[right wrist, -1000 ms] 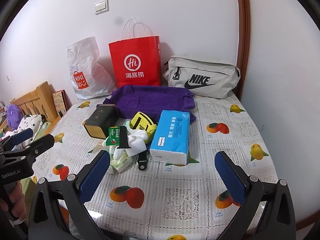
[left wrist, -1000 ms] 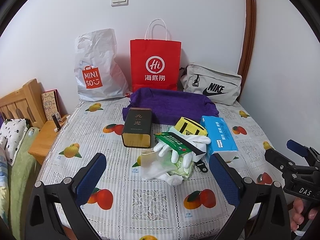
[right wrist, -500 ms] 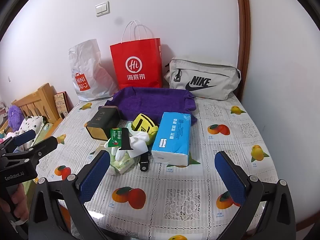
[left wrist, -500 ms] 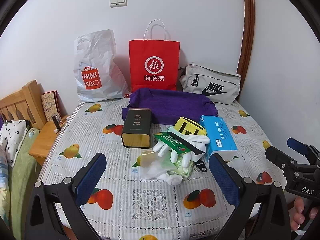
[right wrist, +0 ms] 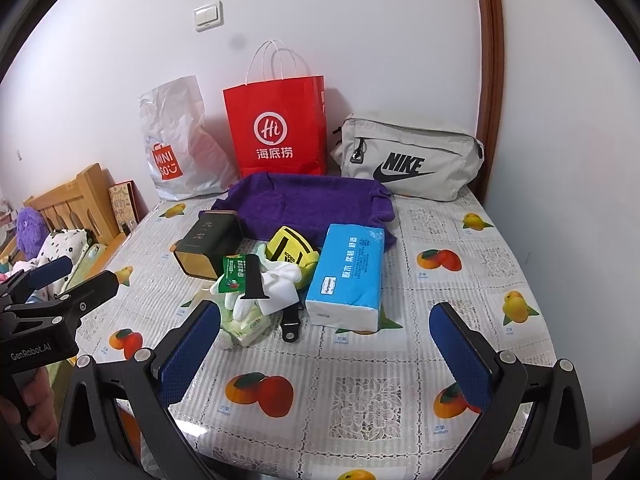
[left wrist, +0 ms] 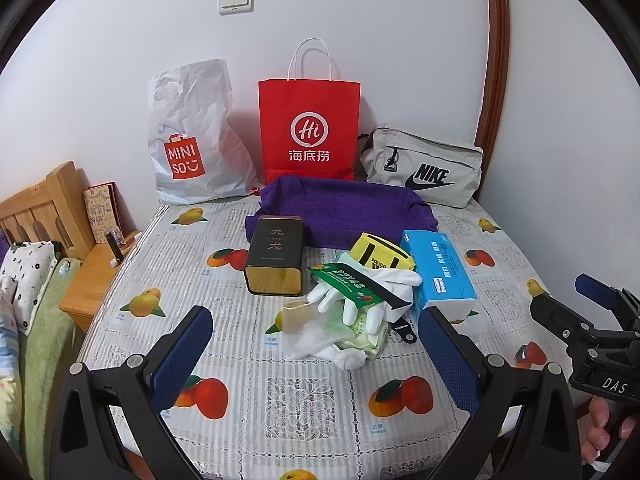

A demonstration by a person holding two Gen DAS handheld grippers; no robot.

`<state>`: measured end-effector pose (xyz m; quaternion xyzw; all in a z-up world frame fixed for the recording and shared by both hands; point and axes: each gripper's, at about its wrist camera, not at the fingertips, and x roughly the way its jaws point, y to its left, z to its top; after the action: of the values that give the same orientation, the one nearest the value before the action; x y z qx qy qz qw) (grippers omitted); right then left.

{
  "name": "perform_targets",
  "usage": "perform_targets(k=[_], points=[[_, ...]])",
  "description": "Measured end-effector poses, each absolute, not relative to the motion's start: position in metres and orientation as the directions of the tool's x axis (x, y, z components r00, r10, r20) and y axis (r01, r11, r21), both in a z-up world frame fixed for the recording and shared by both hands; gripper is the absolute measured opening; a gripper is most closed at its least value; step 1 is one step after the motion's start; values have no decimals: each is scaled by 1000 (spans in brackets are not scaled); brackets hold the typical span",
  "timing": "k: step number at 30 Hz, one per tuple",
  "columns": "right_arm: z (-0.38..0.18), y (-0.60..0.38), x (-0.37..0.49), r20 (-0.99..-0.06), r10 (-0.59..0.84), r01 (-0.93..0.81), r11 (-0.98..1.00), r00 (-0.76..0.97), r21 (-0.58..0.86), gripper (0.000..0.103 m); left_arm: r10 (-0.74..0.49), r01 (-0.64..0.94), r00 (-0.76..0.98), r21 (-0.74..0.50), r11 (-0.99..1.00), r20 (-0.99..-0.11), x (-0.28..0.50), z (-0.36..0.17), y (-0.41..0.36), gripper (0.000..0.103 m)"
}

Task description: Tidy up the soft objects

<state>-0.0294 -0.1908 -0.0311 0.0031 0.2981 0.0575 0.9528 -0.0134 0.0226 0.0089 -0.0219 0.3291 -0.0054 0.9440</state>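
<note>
Home bedroom: wooden headboard, pillow, fruit-print tablecloth.

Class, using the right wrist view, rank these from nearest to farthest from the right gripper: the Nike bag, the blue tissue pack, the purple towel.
1. Blue tissue pack: centre of the table, just ahead of the right gripper.
2. Purple towel: behind the pack.
3. Nike bag: far right, against the wall.

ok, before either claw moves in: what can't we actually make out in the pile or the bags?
- Red paper bag, white plastic bag, grey pouch: contents hidden by their own walls, both views.
- Pale green packet: mostly covered by white gloves, left view.
- Black strap: far end runs under the pile, right view.
- Purple cloth: front edge blocked by dark tin.
</note>
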Motion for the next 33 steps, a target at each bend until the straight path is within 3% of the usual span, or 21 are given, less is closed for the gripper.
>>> perform_targets(k=[33], points=[[-32,-198,-26,-568,146,-113,989,810,93,103,-38,2,770,-56,998,-637,-10,-5,25,103]])
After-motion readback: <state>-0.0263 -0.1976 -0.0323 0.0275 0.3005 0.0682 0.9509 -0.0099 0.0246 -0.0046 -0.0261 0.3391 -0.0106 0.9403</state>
